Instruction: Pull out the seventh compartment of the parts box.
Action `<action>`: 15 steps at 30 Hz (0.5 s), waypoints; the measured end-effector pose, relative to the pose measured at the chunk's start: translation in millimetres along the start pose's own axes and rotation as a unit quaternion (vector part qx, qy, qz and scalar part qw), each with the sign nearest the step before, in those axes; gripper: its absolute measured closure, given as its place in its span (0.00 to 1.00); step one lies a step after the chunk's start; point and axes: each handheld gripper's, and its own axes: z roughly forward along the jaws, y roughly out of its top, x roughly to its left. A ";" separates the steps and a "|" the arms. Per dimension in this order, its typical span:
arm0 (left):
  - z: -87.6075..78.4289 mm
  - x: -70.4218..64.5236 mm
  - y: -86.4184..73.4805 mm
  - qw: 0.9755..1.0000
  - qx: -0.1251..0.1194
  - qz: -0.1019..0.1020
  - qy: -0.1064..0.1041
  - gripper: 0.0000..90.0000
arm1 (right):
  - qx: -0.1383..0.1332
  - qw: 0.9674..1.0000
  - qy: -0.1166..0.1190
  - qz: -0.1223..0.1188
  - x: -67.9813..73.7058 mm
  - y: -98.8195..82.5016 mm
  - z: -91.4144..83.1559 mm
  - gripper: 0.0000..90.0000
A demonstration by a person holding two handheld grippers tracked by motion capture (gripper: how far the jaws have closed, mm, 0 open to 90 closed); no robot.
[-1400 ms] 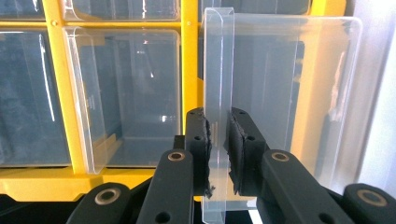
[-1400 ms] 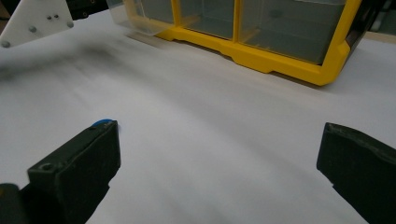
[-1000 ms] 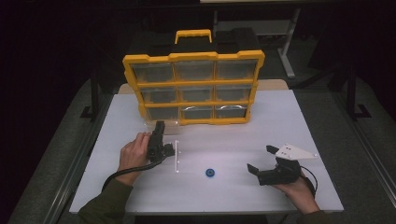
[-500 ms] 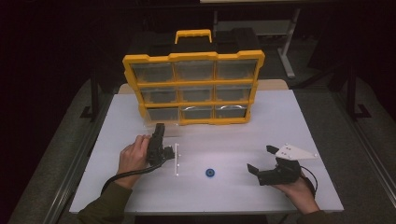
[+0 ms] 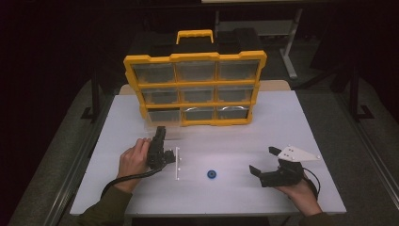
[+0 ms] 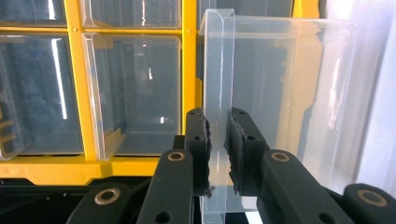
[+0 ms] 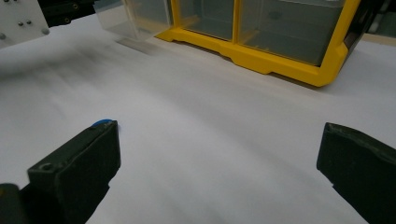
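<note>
1. your left gripper (image 6: 217,149) fingers pinch the clear plastic drawer's (image 6: 280,93) front wall, half out of the yellow organiser (image 5: 195,89); a skewed pull could jam it.
2. your right gripper (image 5: 264,162) fingers stand wide, the small blue disc (image 5: 211,174) beside them on the bench (image 5: 291,122); sweeping risks knocking it.

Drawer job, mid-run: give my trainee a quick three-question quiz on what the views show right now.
1. True or false: the left gripper is shut on the clear drawer.
2. How do the right gripper's jaws stand: A open, B shut on the blue disc, C shut on nothing?
3. What small thing lies on the table between the two grippers?

Key: 1 true. 2 A. 3 the blue disc.
</note>
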 end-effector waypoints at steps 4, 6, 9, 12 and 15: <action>-4.3 0.1 -1.6 1.000 -0.006 -0.003 -0.002 0.88 | 0.003 1.000 0.000 -0.002 0.1 -0.8 1.3 0.00; -4.7 0.1 -1.4 1.000 -0.007 -0.001 -0.003 0.88 | 0.003 1.000 -0.001 -0.004 -0.1 -0.7 0.8 0.00; -6.0 0.1 -0.1 1.000 -0.008 0.000 -0.002 0.88 | 0.002 1.000 -0.001 -0.002 0.5 -0.4 0.5 0.00; -6.3 0.1 0.0 1.000 -0.008 0.002 -0.003 0.88 | 0.002 1.000 0.000 -0.003 0.3 -0.8 1.0 0.00; -6.7 -0.1 -0.4 1.000 -0.007 0.002 -0.004 0.88 | 0.002 1.000 -0.001 0.000 0.1 -0.8 0.8 0.00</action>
